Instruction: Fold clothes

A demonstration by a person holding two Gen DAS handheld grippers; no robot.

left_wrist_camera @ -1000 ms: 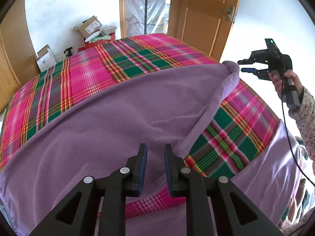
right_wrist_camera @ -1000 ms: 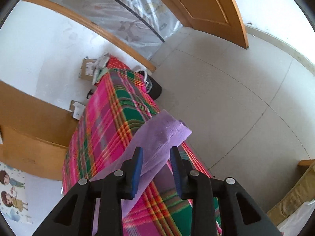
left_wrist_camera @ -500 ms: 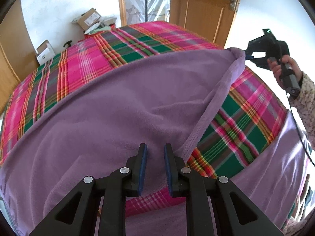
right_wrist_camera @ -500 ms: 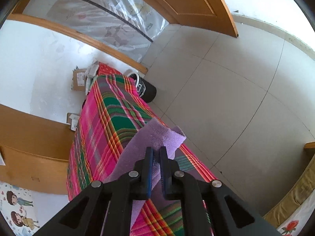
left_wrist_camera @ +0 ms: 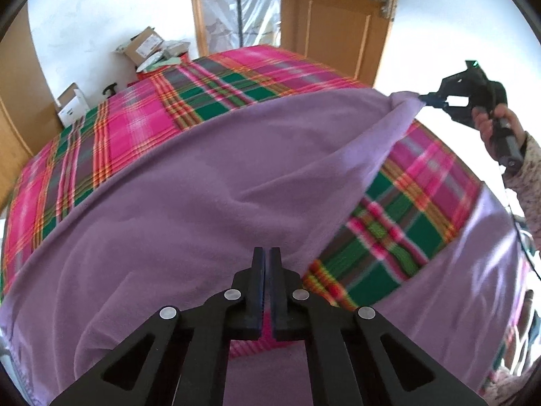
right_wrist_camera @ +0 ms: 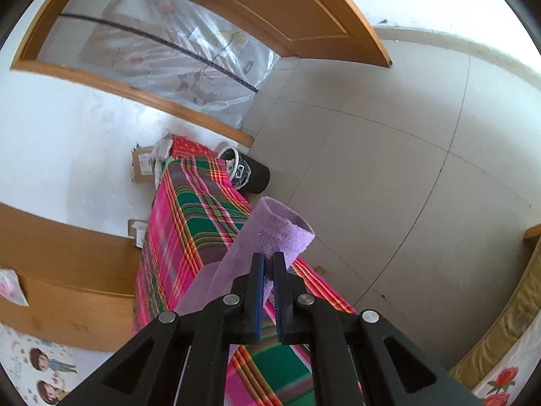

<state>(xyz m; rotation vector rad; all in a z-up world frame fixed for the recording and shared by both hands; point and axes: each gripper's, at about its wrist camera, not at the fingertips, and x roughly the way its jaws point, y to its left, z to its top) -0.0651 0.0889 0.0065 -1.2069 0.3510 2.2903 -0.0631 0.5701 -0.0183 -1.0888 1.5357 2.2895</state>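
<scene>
In the left wrist view, the left gripper (left_wrist_camera: pixel 267 264) pointed steeply down at the near edge of the purple cloth (left_wrist_camera: pixel 189 203), its jaws closing to almost touching; whether fabric sat pinched between them could not be told. The cloth lay spread over a plaid-covered bed (left_wrist_camera: pixel 135 125), one corner drawn up and out to the right. There the right gripper (left_wrist_camera: pixel 426 100) clamped that corner, carried by a hand (left_wrist_camera: pixel 492 128) with a patterned sleeve (left_wrist_camera: pixel 527 169) raised beside the bed. In the right wrist view, the right gripper (right_wrist_camera: pixel 268 264) angled downward, jaws narrow and pinching the cloth (right_wrist_camera: pixel 270 233), whose corner curled above the fingertips, over the bed's (right_wrist_camera: pixel 189 220) edge and the tiled floor (right_wrist_camera: pixel 389 186).
</scene>
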